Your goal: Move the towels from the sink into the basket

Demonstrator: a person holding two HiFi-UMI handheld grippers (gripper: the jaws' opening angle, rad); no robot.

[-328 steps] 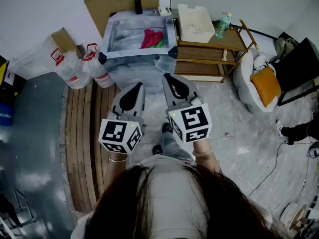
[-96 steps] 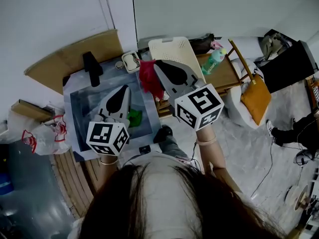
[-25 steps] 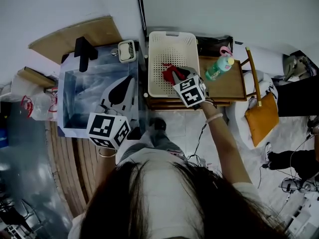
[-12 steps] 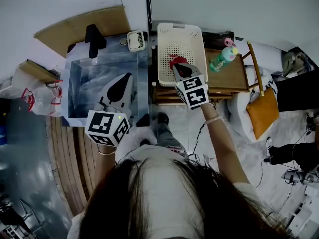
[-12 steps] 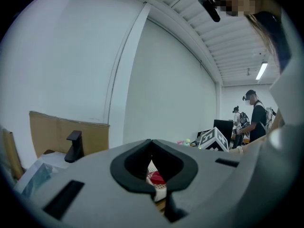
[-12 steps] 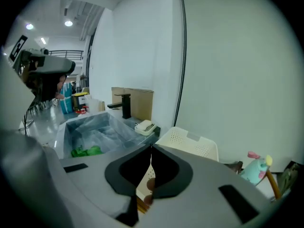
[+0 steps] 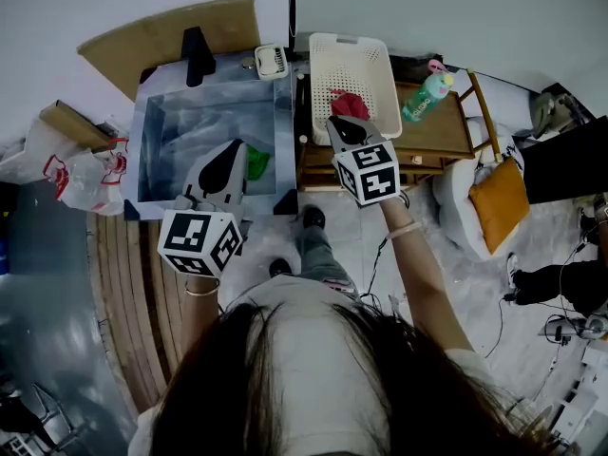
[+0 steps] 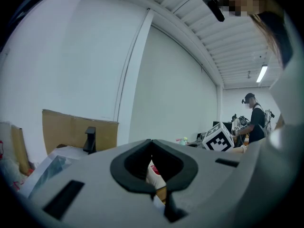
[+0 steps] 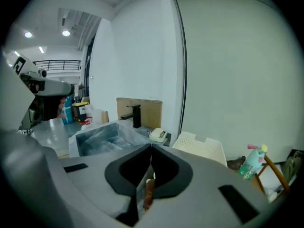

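Observation:
A red towel (image 7: 350, 104) lies in the white basket (image 7: 356, 55) on the wooden shelf. A green towel (image 7: 256, 164) lies in the steel sink (image 7: 166, 126), near its right wall. My right gripper (image 7: 334, 123) is shut and holds nothing; its tip hovers at the basket's near rim, just short of the red towel. My left gripper (image 7: 234, 148) hangs over the sink's near right part, just left of the green towel, with its jaws together and nothing between them. The right gripper view shows the shut right gripper (image 9: 151, 146), the sink (image 9: 102, 137) and the basket (image 9: 202, 146).
A black faucet (image 7: 198, 53) and a white soap dish (image 7: 272, 61) stand at the sink's back edge. A green bottle (image 7: 425, 98) stands on the wooden shelf (image 7: 442, 141) right of the basket. Plastic bags (image 7: 81, 174) lie left of the sink; an orange cushion (image 7: 498, 202) sits at the right.
My right gripper has drawn back from inside the basket to its near rim, and the red towel stays behind in the basket. The left gripper has kept its place over the sink.

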